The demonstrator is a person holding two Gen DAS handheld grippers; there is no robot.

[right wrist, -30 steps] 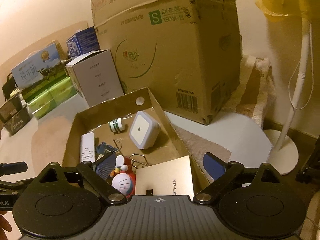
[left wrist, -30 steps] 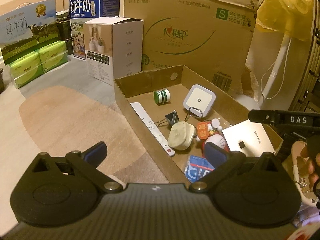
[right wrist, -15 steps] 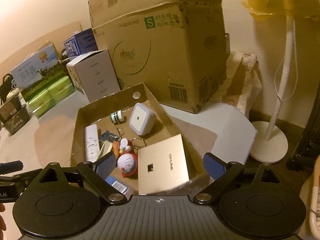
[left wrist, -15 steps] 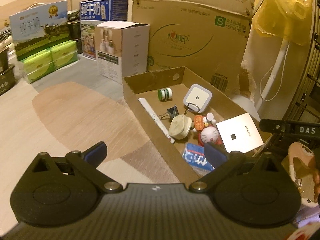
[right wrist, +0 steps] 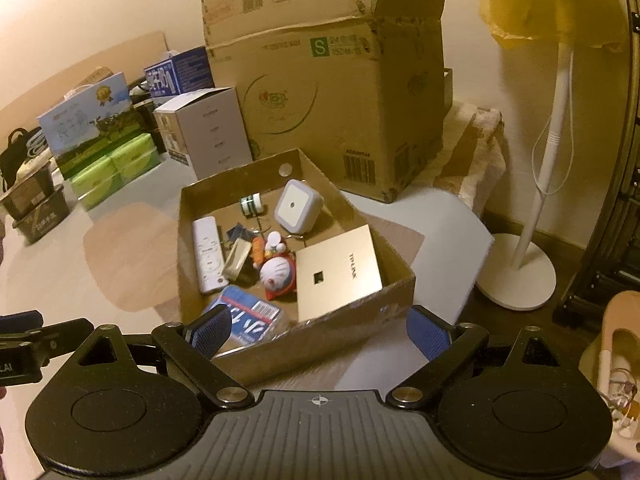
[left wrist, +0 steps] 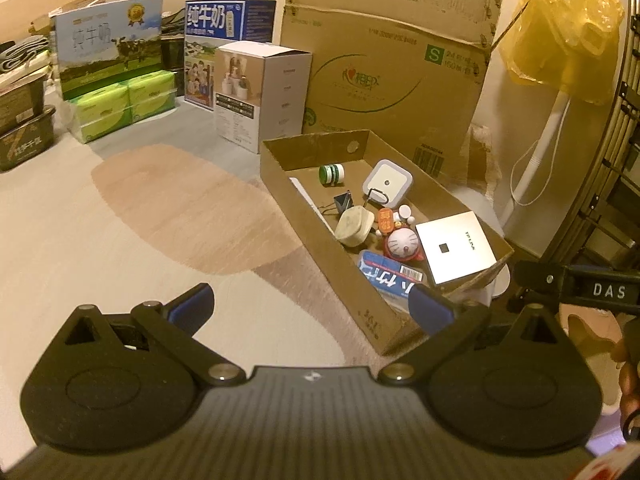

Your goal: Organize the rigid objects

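Note:
A shallow cardboard tray point(left wrist: 280, 168) point(right wrist: 188, 248) sits on the floor and holds several small rigid items. Among them are a white square night light point(left wrist: 386, 182) point(right wrist: 298, 207), a gold TP-Link box point(left wrist: 456, 246) point(right wrist: 338, 272), a round cartoon-cat toy point(left wrist: 402, 245) point(right wrist: 277, 273), a white remote point(right wrist: 207, 254), a green-and-white roll point(left wrist: 332, 173), a beige plug point(left wrist: 354, 226) and a blue packet point(left wrist: 390, 276) point(right wrist: 248, 316). My left gripper point(left wrist: 312, 310) stands open and empty, short of the tray's near corner. My right gripper point(right wrist: 318, 330) is open and empty, above the tray's near wall.
A big cardboard box point(left wrist: 392, 76) point(right wrist: 332, 108) stands behind the tray, with a white box point(left wrist: 262, 94) and milk cartons point(left wrist: 108, 60) to its left. A fan stand point(right wrist: 520, 276) with a yellow bag point(left wrist: 560, 32) is at the right. The other gripper's arm point(left wrist: 580, 286) shows at right.
Both grippers have pulled back and up from the tray, so it looks smaller and farther away. The items in the tray have not moved. Both stay open.

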